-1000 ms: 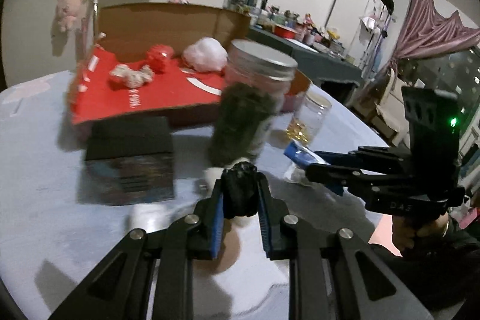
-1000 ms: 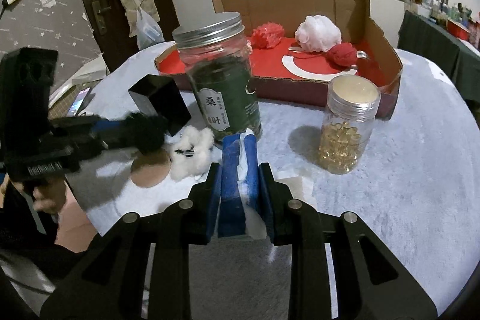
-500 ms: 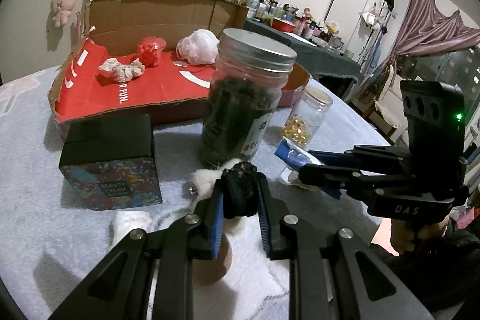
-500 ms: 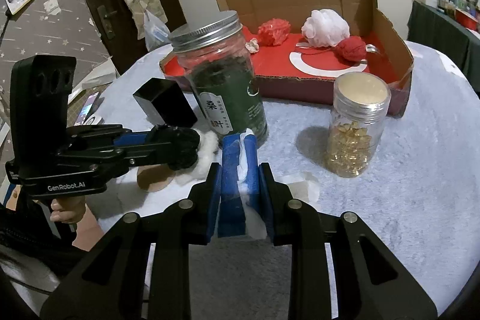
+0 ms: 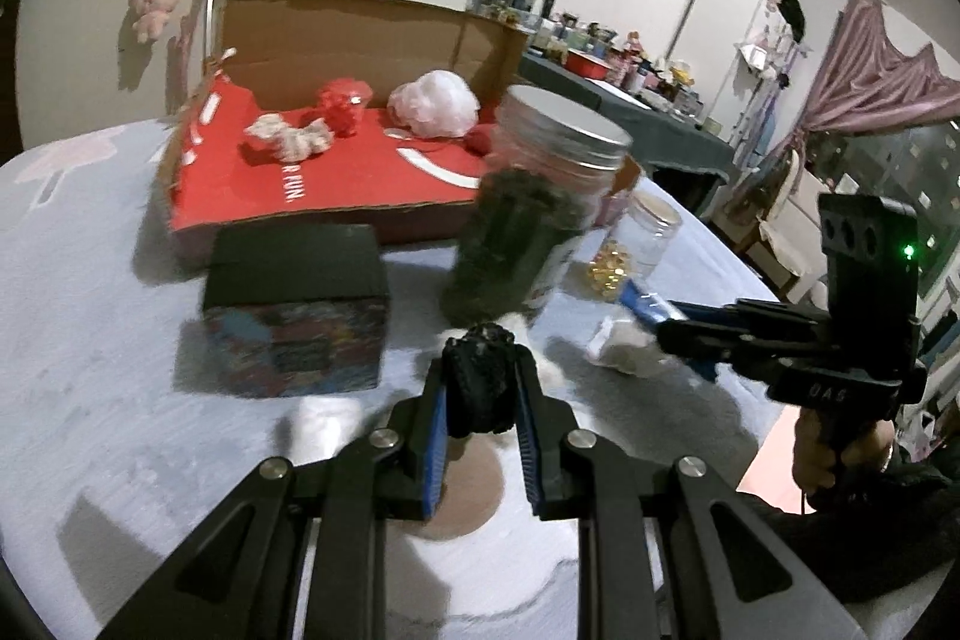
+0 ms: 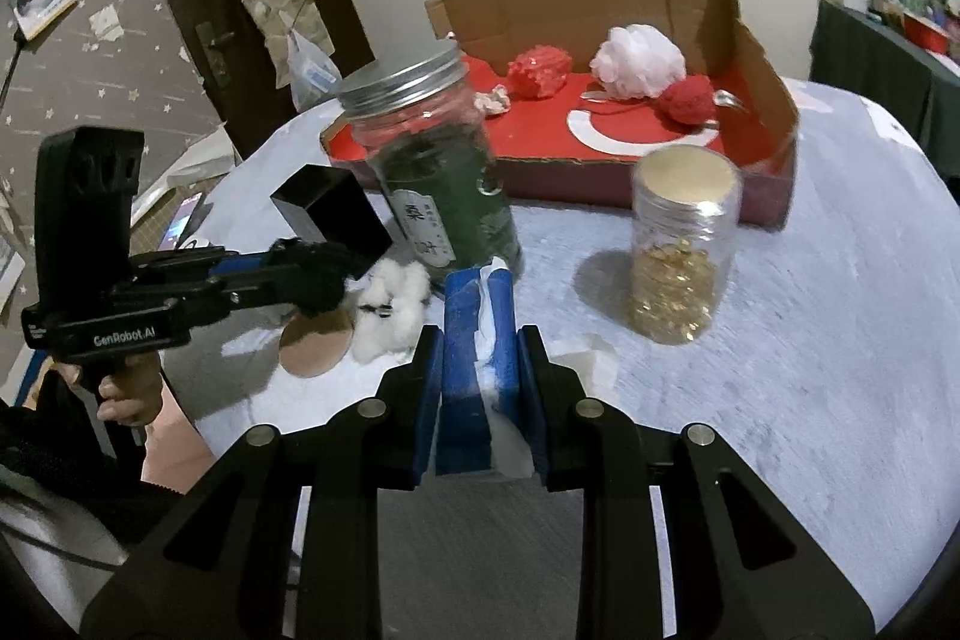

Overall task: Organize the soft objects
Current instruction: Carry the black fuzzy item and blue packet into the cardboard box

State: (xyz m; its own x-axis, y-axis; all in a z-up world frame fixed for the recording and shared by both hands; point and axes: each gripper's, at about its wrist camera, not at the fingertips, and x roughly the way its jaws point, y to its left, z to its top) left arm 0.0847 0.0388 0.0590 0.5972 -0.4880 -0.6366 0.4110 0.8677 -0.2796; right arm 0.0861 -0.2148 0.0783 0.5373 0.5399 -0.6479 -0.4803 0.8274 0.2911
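Two grippers clamped above the table (image 6: 810, 340), near the box (image 6: 762, 58) holding soft balls: right (image 6: 478, 340) pinching a blue tissue pack (image 6: 474, 334), left (image 5: 480, 382) squeezing a black puff (image 5: 480, 376).

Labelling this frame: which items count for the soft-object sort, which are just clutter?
Job:
black soft ball in left gripper
blue tissue pack in right gripper
cardboard box
cotton wad

Clutter:
tea jar
capsule jar
black box

two jars (image 6: 441, 172), one box (image 6: 762, 58), two grippers (image 6: 477, 340)
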